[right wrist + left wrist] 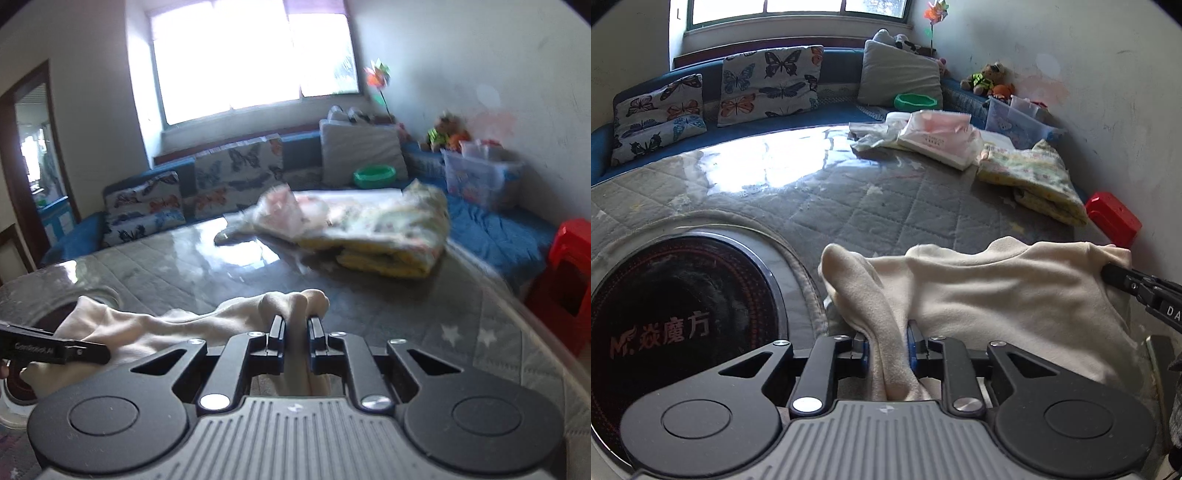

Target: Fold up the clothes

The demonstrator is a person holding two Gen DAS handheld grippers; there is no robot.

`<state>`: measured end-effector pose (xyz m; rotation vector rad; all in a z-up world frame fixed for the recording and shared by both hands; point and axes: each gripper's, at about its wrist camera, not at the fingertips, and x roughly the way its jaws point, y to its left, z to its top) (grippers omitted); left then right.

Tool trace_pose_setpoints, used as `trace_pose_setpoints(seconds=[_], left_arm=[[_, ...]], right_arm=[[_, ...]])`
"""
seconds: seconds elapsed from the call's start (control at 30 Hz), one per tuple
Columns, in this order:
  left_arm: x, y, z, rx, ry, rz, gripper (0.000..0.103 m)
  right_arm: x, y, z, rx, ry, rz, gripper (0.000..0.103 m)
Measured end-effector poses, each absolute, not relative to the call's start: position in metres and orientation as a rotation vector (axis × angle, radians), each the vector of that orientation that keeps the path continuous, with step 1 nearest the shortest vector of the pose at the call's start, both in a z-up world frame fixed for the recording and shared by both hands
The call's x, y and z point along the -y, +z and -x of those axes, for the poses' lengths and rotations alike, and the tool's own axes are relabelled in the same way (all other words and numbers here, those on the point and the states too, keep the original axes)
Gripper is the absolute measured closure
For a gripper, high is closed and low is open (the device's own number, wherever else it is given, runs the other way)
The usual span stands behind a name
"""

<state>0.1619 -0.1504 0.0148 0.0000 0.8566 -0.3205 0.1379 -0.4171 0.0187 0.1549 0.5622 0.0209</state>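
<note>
Fingers of our left gripper (886,341) pinch a bunched fold of the cream garment (997,291), and our right gripper (295,332) clamps another gathered edge of it, so the cloth hangs stretched between us above the quilted table cover (820,206). It looks soft, light and fleecy; we judge it will sag and slip unless held at seams or corners. Which parts we hold, sleeve or hem, we cannot tell: the bulk drops behind the gripper bodies. Farther off lie folded clothes (1030,173), blurred in the right wrist view, then butterfly cushions (772,83).
</note>
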Motion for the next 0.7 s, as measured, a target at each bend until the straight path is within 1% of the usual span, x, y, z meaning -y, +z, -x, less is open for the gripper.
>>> trace_pose_setpoints(seconds=[0.07,0.13,0.17,0.2,0.43,0.7], left_arm=[[0.148,0.013,-0.162,-0.852,-0.305,-0.016,0.067],[0.143,0.013,-0.162,-0.842,-0.284,-0.033,0.056],[0.14,0.013,-0.162,-0.837,-0.269,-0.04,0.053],[0.137,0.014,-0.163,-0.833,-0.257,-0.042,0.051],[0.122,0.022,-0.167,-0.802,-0.222,-0.038,0.051],[0.131,0.021,-0.166,-0.801,-0.283,-0.039,0.052]], right_arm=[[0.419,0.011,-0.142,-0.597,0.012,-0.139,0.091],[0.42,0.005,-0.146,-0.626,-0.003,-0.135,0.089],[0.421,0.003,-0.148,-0.636,-0.016,-0.131,0.088],[0.423,0.001,-0.149,-0.644,-0.031,-0.127,0.084],[0.408,0.018,-0.152,-0.601,0.012,-0.091,0.083],[0.369,0.006,-0.192,-0.658,0.143,-0.065,0.083]])
